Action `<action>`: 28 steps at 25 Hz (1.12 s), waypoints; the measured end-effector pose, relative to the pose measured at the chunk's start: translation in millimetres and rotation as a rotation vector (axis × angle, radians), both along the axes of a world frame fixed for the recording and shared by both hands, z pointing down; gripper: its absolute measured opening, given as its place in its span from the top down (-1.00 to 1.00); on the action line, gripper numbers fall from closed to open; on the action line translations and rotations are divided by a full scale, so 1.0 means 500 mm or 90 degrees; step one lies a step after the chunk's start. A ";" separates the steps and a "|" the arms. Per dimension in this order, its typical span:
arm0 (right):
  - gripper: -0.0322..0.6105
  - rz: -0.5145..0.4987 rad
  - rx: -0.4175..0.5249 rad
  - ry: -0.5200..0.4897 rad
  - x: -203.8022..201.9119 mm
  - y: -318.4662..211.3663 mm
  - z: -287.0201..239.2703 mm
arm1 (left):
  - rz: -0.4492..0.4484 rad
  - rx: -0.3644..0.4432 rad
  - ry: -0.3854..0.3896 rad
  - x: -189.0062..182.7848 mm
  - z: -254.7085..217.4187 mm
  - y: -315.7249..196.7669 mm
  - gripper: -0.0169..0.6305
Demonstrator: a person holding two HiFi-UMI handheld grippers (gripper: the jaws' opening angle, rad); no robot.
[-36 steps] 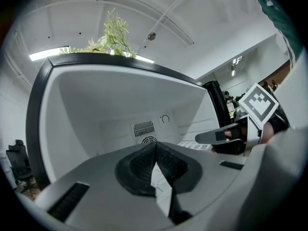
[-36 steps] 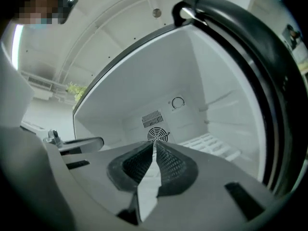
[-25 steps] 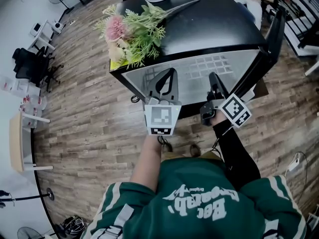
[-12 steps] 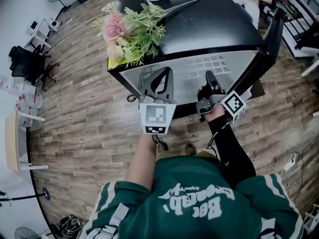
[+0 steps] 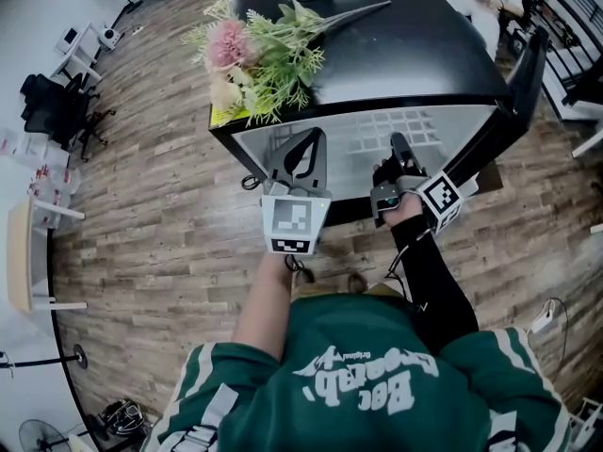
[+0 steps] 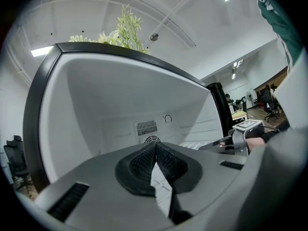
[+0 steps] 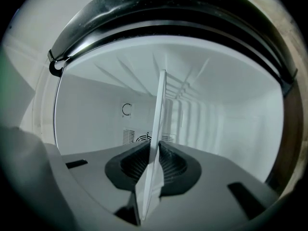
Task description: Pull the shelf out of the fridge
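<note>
Head view: a small black fridge (image 5: 415,45) stands on the wood floor with its door (image 5: 523,73) open at 3 o'clock. The shelf (image 5: 415,125) is a pale flat sheet inside the open front, and it is not out yet. The left gripper (image 5: 309,142) bites the shelf's front edge. The right gripper (image 5: 398,145) bites the same edge just beside it, at 3 o'clock from the left one. A bunch of flowers (image 5: 254,59) lies on top of the fridge, at 11 o'clock from the grippers.

Left gripper view: the left gripper (image 6: 155,150) is squeezed tight on the shelf (image 6: 161,191), which shows as a thin white strip between the dark pads. The right gripper (image 6: 240,134) shows at 3 o'clock. The white back wall has a vent (image 6: 147,127).

Right gripper view: the right gripper (image 7: 153,160) is clamped on the shelf (image 7: 160,109). The shelf is seen on edge, a thin line running from the pads up to 12 o'clock.

How it may handle: the shelf looks thin, flat and stiff, like glass or hard plastic. I think it is light but smooth, so it could slip, and it could crack if it drops or twists. The front edge is the good place to hold, with one gripper on each side so it slides out level.

Count: one fridge, one door, one shelf, two grippers, one bunch of flowers, one vent.
</note>
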State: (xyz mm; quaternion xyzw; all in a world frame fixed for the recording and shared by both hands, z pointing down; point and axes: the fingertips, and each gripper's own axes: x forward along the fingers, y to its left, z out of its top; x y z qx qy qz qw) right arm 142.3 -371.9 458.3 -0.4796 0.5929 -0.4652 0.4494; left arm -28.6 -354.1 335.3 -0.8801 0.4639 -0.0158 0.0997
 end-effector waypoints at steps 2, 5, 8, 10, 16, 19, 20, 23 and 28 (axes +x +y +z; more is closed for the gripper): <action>0.69 -0.003 0.003 -0.001 -0.006 -0.007 0.000 | 0.000 -0.003 -0.002 -0.001 0.004 -0.002 0.90; 0.71 -0.004 0.004 -0.009 -0.006 -0.014 -0.001 | 0.005 -0.010 -0.004 0.006 0.012 -0.001 0.90; 0.72 -0.003 0.013 -0.017 -0.004 -0.020 -0.006 | 0.009 -0.011 -0.006 0.013 0.013 0.001 0.90; 0.72 -0.004 0.016 -0.020 -0.005 -0.026 -0.006 | 0.012 -0.014 -0.009 0.015 0.014 -0.002 0.90; 0.72 0.002 0.017 -0.019 -0.006 -0.050 -0.003 | 0.009 -0.025 -0.006 0.009 0.036 -0.023 0.90; 0.71 0.006 0.018 -0.026 -0.005 -0.057 -0.003 | 0.009 -0.017 -0.007 0.010 0.022 -0.028 0.90; 0.70 0.008 0.018 -0.028 -0.005 -0.059 -0.002 | 0.009 -0.015 -0.007 0.011 0.018 -0.029 0.90; 0.71 0.012 0.020 -0.027 -0.005 -0.069 -0.001 | 0.008 -0.014 -0.007 0.007 0.017 -0.031 0.90; 0.74 0.025 0.018 -0.054 -0.005 -0.089 0.000 | 0.007 -0.015 -0.017 -0.001 0.020 -0.033 0.90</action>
